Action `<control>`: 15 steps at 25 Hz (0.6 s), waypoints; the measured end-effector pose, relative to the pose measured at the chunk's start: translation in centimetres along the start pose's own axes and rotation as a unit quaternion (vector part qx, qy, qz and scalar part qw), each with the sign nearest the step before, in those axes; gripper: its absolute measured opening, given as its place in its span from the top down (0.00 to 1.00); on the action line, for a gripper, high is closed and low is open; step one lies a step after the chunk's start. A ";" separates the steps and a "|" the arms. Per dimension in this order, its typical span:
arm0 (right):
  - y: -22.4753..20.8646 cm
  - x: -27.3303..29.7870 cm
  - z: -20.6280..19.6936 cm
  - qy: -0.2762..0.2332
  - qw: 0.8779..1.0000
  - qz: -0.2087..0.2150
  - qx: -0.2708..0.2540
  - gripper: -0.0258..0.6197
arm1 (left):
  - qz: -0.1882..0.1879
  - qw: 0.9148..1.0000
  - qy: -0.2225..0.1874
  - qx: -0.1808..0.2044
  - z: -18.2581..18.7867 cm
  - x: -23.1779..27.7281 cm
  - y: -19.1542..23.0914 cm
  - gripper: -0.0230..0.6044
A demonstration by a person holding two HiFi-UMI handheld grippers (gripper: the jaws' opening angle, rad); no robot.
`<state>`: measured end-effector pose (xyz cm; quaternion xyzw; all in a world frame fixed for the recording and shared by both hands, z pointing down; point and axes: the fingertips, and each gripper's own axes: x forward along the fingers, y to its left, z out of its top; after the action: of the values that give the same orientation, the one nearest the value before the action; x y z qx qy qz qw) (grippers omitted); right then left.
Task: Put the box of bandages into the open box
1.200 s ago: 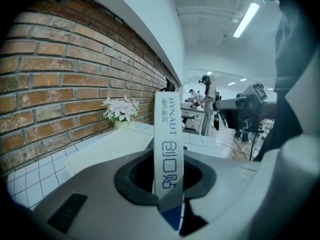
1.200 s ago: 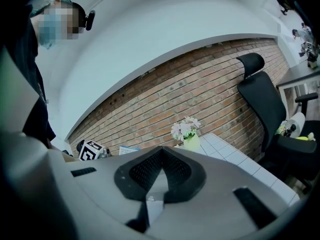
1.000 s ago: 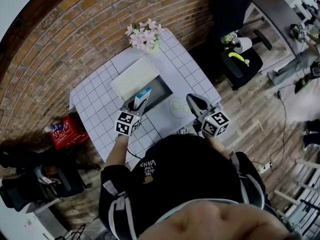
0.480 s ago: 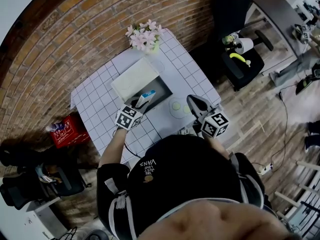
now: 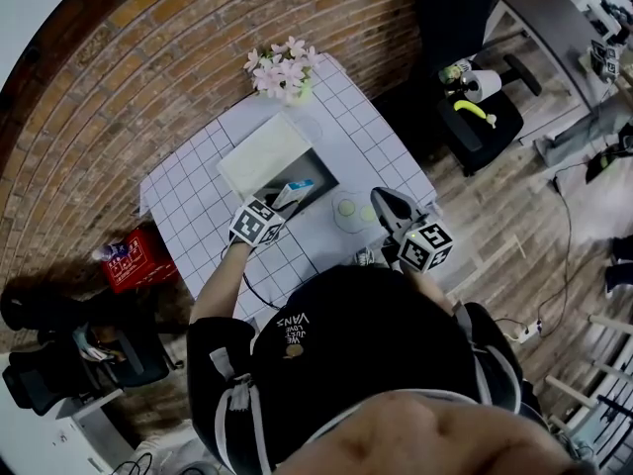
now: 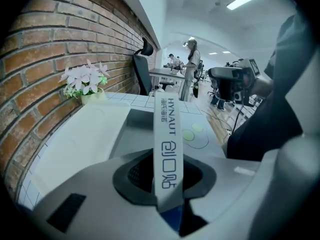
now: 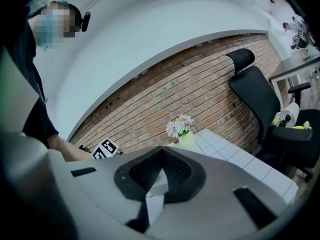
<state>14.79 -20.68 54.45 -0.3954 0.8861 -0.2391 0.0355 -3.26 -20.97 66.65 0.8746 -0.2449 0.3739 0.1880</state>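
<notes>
As the task stands: the bandage box (image 5: 294, 192) has reached the open box (image 5: 318, 173) but is still gripped, so the job looks close to its end and not finished.
Bandage box: a slim white and blue carton, held edge-on and tilted. Its far end leans over the dark inside of the open box, at that box's near side.
Open box: it sits in the middle of the table (image 5: 193, 211). Its pale lid (image 5: 265, 153) is swung back to the far left. No other contents show inside it.
Left gripper (image 5: 280, 204): the jaws pinch the bandage box by its near end, one pad on each broad face, and the gripper points steeply down at the opening.
Right gripper (image 5: 386, 206): it hangs over the near right part of the table, to the right of the open box and touching nothing. The jaws are pressed together at the tips with nothing between them.
Flowers (image 5: 284, 70): they stand at the far edge of the table, well apart from the work.
Done: the carton is lifted and brought over the opening.
Left to do: probably to lower it in, spread the jaws and draw the left gripper away.
Unclear: no view shows whether the carton's far end already touches the floor of the open box.
</notes>
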 end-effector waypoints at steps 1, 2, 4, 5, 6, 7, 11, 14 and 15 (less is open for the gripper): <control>-0.1 -0.1 0.0 0.000 1.000 0.000 0.001 0.96 | -0.001 1.000 0.003 0.002 0.0 0.2 0.0 0.84; -0.1 -0.1 0.0 -0.001 1.000 0.000 0.001 0.96 | -0.001 1.000 0.007 0.003 -0.1 0.3 0.0 0.84; -0.1 -0.2 0.0 -0.001 1.000 0.000 0.002 0.96 | -0.002 1.000 0.015 0.005 -0.3 0.6 -0.1 0.84; -0.2 -0.3 0.0 -0.001 1.000 0.000 0.003 0.96 | -0.003 1.000 0.019 0.006 -0.4 0.7 -0.2 0.84; -0.2 -0.3 0.0 -0.001 1.000 0.000 0.003 0.96 | -0.005 1.000 0.021 0.007 -0.5 0.9 -0.2 0.84; -0.3 -0.3 0.0 -0.001 1.000 0.001 0.004 0.96 | -0.006 1.000 0.022 0.006 -0.5 1.0 -0.3 0.84; -0.4 -0.2 0.1 0.000 1.000 0.002 0.006 0.96 | -0.013 0.999 0.030 0.007 -0.7 1.3 -0.4 0.83; -0.4 -0.1 0.0 0.001 1.000 0.003 0.008 0.96 | -0.011 0.999 0.036 0.007 -0.9 1.4 -0.4 0.83; -0.4 -0.1 0.0 0.001 1.000 0.004 0.008 0.96 | -0.009 0.999 0.035 0.007 -0.9 1.5 -0.3 0.83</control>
<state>15.15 -20.84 54.67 -0.3917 0.8857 -0.2463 0.0388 -2.70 -20.68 68.28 0.8643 -0.2275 0.4047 0.1936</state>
